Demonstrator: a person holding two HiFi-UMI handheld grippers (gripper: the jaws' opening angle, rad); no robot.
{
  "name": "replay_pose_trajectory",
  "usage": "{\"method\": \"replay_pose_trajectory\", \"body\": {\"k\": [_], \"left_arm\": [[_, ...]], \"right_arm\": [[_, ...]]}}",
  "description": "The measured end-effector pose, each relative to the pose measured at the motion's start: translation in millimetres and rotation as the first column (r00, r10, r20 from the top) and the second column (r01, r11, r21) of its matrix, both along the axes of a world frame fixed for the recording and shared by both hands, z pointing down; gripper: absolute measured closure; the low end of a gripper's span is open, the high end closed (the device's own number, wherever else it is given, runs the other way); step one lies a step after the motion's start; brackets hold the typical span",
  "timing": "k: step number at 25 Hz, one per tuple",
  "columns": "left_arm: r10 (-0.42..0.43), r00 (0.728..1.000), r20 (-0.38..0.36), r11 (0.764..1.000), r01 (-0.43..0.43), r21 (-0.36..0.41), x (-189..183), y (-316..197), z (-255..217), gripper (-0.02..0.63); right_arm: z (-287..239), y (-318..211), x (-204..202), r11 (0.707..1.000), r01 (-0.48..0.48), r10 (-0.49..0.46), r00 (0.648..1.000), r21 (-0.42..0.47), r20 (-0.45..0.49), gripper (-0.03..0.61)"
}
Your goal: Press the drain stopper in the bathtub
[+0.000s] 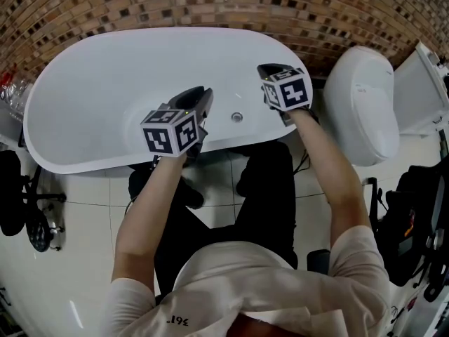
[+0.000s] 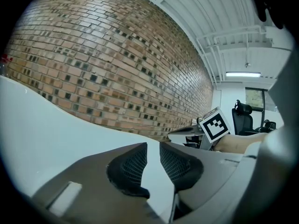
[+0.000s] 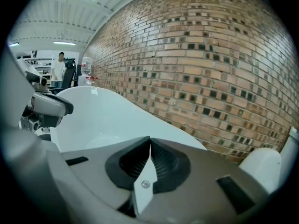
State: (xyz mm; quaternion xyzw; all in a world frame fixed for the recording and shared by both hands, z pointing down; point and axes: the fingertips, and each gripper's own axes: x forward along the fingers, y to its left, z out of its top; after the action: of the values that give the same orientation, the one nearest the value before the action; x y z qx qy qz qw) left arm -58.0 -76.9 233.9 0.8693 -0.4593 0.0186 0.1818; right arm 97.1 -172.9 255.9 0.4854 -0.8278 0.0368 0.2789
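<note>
- Brick wall point(image 1: 210, 2): small brown and dark bricks, seen behind the tub.
- Bathtub point(image 1: 119, 83): white, oval, set against the wall.
- Toilet point(image 1: 361, 104): white, lid down, placed just right of the tub.
- Left claw point(image 2: 153, 148): held over the tub's near side. The jaws are parted by a narrow slit and nothing is gripped.
- Right claw point(image 3: 149, 143): held over the tub's right part. The jaws are brought together at the tips and nothing is gripped.
- Drain stopper point(image 1: 237, 117): small, round, silver-coloured, seated in the white tub surface near the front rim. It is located between the two claws and touched by neither.
</note>
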Motion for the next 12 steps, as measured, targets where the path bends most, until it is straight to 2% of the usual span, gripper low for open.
{"method": "replay_pose_trajectory", "body": {"k": [8, 12], "left_arm": [[-0.009, 1.0, 0.018, 0.999, 0.008, 0.037, -3, 23, -16, 0.54], [-0.016, 1.0, 0.002, 0.999, 0.015, 0.049, -6, 34, -24, 0.54]], "right_arm": [[-30, 35, -5, 0.998, 0.01, -0.012, 1.0, 0.068, 0.023, 0.563], [-44, 50, -6, 0.996, 0.013, -0.018, 0.999, 0.093, 0.047, 0.563]]}}
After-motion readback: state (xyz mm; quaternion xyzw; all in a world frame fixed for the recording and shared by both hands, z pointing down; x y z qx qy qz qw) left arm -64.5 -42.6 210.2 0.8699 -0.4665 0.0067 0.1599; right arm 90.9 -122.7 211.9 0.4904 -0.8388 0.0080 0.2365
